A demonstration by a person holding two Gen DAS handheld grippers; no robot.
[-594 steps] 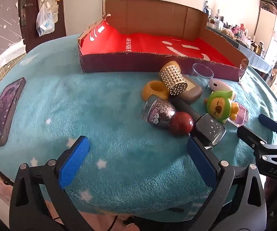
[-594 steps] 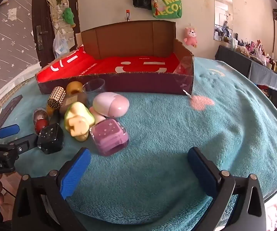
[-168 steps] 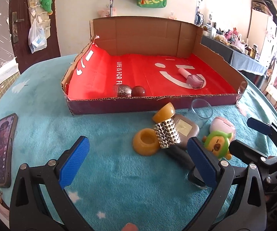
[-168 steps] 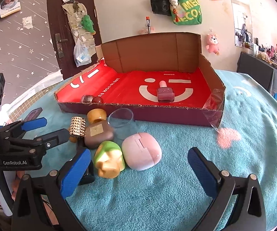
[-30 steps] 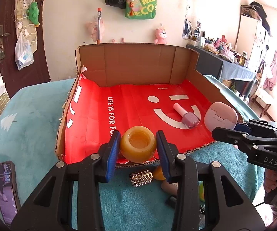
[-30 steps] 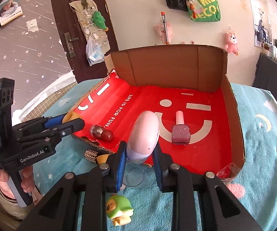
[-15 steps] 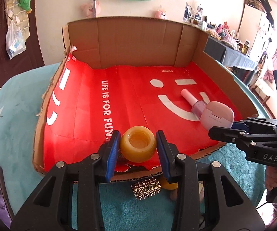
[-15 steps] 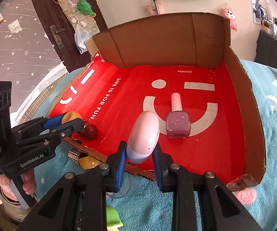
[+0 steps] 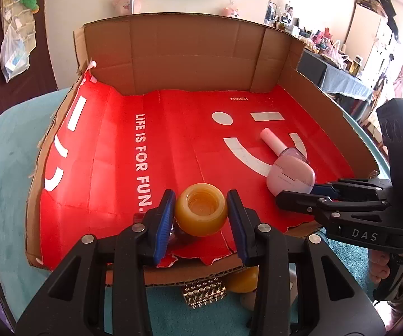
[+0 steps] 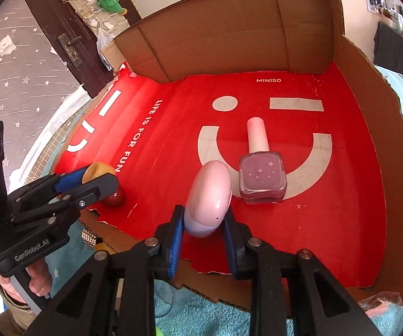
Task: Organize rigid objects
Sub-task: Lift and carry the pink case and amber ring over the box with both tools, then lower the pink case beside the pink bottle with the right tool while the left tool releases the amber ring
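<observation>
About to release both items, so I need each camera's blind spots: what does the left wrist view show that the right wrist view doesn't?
Only the left wrist view shows the amber ring's open face between the left gripper's pads and the studded cylinder on the blanket.

Only the right wrist view shows the dark red ball and the nail polish bottle's whole starred body.

Both show the red-lined box and the pink case in the right gripper.

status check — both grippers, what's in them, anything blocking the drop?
Left gripper shut on yellow ring, over box front edge. Right gripper shut on pink case. Nail polish bottle lies just ahead of it.
</observation>
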